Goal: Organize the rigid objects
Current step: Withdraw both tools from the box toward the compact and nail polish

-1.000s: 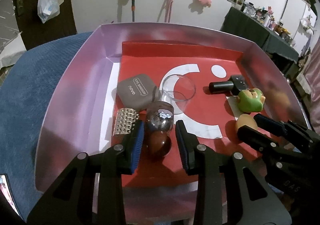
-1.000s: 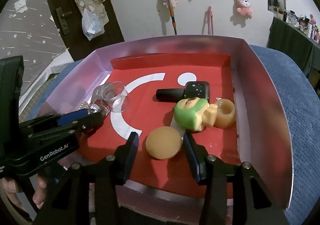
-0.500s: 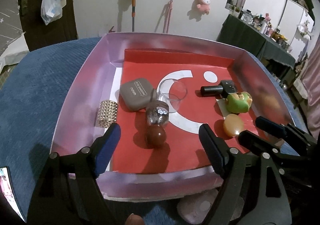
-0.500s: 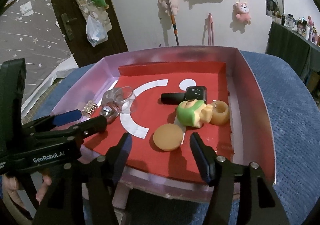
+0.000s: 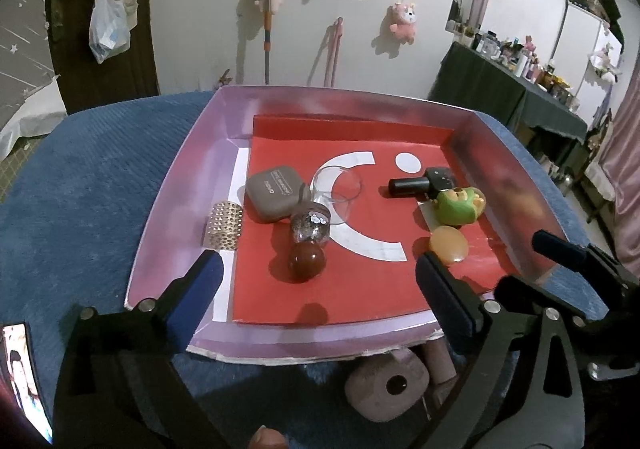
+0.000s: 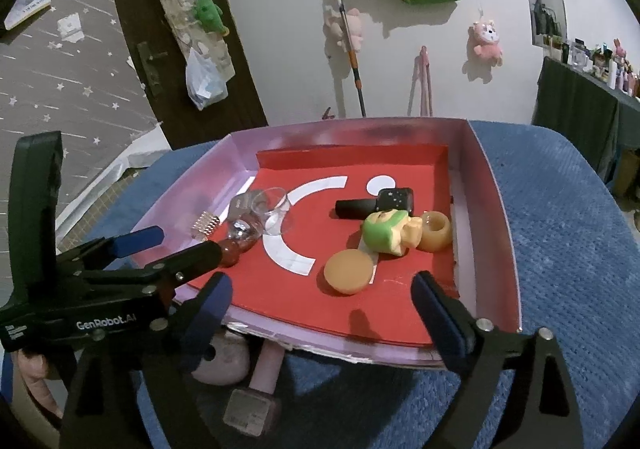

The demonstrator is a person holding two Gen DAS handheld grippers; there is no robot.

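Shallow tray (image 5: 172,209), red liner, holding items. Grey compact (image 5: 274,191) lying flat beside tipped clear glass cup (image 5: 338,189). Round-capped bottle (image 5: 308,241) lying on side. Black nail polish (image 5: 424,182), green figurine (image 5: 458,205), orange disc (image 5: 448,245) clustering right. Gold studded cylinder (image 5: 225,225) resting against left wall.

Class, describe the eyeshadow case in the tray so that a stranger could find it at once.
Start at the tray with the red floor. Go to its left half, where a clear glass lies on the white arc. The eyeshadow case lies just left of it: flat, grey-brown, rounded square, the only thing with printed lettering.
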